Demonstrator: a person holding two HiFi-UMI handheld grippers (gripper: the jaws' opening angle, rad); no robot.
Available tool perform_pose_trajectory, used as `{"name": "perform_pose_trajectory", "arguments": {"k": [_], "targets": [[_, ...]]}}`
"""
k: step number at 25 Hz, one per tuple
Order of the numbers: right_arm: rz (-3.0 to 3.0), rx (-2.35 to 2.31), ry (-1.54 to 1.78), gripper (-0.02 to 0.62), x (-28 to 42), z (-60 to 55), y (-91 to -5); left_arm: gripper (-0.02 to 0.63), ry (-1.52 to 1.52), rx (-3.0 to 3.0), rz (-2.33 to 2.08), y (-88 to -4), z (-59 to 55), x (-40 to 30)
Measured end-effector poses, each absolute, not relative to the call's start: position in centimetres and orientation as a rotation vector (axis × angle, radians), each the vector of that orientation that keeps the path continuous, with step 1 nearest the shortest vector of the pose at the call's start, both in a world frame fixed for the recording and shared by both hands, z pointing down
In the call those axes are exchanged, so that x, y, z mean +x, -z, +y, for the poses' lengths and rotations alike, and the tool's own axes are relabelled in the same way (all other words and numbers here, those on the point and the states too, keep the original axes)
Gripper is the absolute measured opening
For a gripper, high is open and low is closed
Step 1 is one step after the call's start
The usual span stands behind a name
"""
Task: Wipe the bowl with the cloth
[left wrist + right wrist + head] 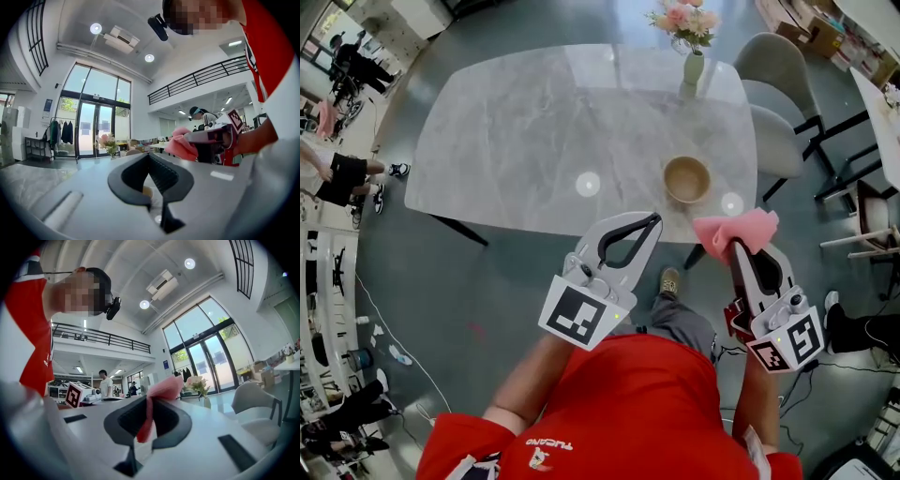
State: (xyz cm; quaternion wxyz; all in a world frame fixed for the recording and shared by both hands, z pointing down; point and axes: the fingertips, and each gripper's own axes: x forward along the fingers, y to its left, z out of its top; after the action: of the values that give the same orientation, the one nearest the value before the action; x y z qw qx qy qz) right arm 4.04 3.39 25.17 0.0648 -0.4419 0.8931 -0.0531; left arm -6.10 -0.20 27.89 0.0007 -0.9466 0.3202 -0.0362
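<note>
Approach step, wiping not begun. The right tool is clamped on the pink cloth. The left tool is closed and empty. The tan bowl sits on the marble counter near its front edge, just beyond both tools and untouched. Next, likely: carry the cloth into the bowl, and open the left tool to steady the rim. Writing: only square markers and upside-down shirt print, unreadable.

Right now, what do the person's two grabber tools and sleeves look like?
Both the left gripper and right gripper are white shells with black, ribbed jaws. Each carries a white cube printed with black square markers. The right one has red parts beside its cube. The person wears a red short-sleeved shirt.
</note>
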Motion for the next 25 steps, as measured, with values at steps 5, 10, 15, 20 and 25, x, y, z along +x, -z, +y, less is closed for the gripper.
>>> {"name": "perform_pose_trajectory", "arguments": {"k": [5,10,15,20,25], "targets": [[2.734,-1.285,0.171,0.020,5.2,0.6,-25.7,0.005,0.154,-2.959,1.070,-28.7,-2.5,-4.9],[2.772,-1.252,0.184,0.020,5.7,-1.5,-26.3,0.006,0.210,-2.940,1.116,-29.6,-4.5,-4.5],[2.808,-1.230,0.196,0.020,7.1,-3.6,-27.3,0.006,0.271,-2.937,1.165,-31.1,-6.5,-3.1],[2.859,-1.193,0.182,0.020,8.9,-5.9,-28.4,0.006,0.347,-2.913,1.171,-33.0,-8.9,-1.0],[2.909,-1.125,0.182,0.019,9.9,-7.9,-29.2,0.006,0.431,-2.904,1.234,-35.1,-11.2,0.0]]}}
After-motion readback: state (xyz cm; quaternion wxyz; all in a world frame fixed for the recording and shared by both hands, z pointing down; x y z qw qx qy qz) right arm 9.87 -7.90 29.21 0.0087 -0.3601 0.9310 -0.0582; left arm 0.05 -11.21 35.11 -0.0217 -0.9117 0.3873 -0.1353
